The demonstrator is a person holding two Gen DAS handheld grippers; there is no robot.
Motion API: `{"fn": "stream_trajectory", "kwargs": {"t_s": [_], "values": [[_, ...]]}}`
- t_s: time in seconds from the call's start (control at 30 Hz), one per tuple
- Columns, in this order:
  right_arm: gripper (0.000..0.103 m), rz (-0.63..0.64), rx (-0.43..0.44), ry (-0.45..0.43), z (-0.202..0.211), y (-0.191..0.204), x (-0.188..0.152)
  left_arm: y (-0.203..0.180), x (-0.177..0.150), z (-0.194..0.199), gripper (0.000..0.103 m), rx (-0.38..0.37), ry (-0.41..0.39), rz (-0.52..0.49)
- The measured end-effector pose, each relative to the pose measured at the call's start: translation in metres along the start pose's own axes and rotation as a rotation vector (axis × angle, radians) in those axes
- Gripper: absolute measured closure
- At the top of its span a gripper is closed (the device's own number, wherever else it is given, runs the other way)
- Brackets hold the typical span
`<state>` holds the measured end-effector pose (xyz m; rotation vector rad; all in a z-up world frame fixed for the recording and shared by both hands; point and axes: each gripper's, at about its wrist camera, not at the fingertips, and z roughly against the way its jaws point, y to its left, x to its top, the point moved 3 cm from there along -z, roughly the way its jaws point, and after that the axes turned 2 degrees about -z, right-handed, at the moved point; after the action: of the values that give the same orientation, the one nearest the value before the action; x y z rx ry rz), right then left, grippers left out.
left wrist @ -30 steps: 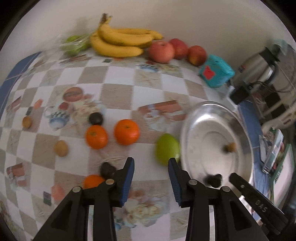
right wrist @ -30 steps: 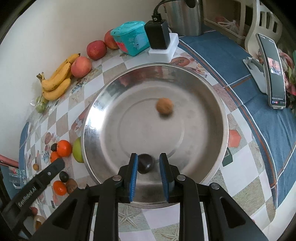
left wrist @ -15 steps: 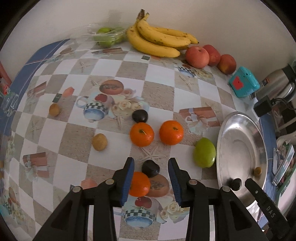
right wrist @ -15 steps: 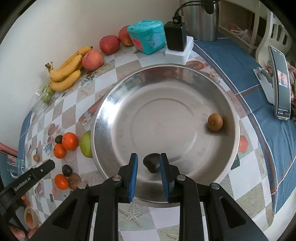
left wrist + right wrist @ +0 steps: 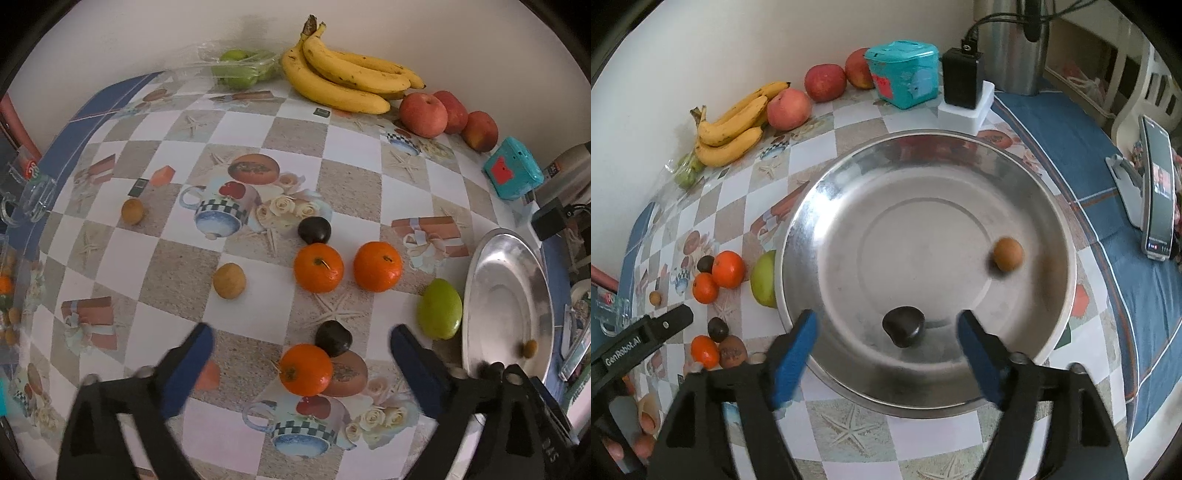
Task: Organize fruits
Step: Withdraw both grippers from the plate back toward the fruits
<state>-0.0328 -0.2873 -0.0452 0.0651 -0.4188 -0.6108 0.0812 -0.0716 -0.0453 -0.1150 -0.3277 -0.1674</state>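
Listing what we hold: our left gripper (image 5: 300,345) stands wide open with nothing between its blue pads, above the patterned table (image 5: 177,266); our right gripper (image 5: 886,334) is likewise spread wide and empty, over the near rim of the steel plate (image 5: 1027,177).

Items inside the plate:
- one dark plum (image 5: 903,326), near the rim closest to us, lying between the open right fingers but touching neither;
- one small brown fruit (image 5: 1007,254), toward the plate's right side, slightly blurred.

Items on the table, toward its middle:
- one orange (image 5: 306,369) just ahead of our left gripper, touching a second dark plum (image 5: 333,338);
- two more oranges (image 5: 318,267) side by side beyond them, with a third dark plum (image 5: 314,229) touching the left one;
- one green fruit (image 5: 439,309) just beside the plate's left rim;
- two small tan fruits (image 5: 229,280), well apart, toward the left edge.

Items along the table's far edge, against the wall:
- one bunch of bananas (image 5: 343,79);
- three red apples (image 5: 423,114) to the right of the bananas;
- a clear bag of green fruits (image 5: 240,68) to their left;
- one teal box (image 5: 513,173) past the apples.

Item near the right edge: a phone on a stand (image 5: 1158,192).
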Motion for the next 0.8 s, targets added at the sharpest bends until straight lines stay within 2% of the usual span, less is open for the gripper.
{"fn": "stream_trajectory", "kwargs": {"t_s": [0.03, 0.5, 0.7, 0.8], "values": [[0.009, 0.008, -0.002, -0.005, 0.000, 0.001, 0.000, 0.001, 0.000, 0.001, 0.000, 0.003, -0.006, 0.001], [0.008, 0.058, 0.031, -0.081, 0.007, 0.015, 0.003, 0.019, 0.005, 0.013, 0.000, 0.031, -0.098, -0.006], [0.008, 0.053, 0.088, -0.059, 0.004, 0.027, 0.000, 0.035, 0.006, 0.016, 0.000, 0.026, -0.088, 0.010], [0.008, 0.099, 0.105, -0.040, 0.003, 0.045, -0.003, 0.046, 0.007, 0.019, 0.000, 0.065, -0.099, 0.009]]}}
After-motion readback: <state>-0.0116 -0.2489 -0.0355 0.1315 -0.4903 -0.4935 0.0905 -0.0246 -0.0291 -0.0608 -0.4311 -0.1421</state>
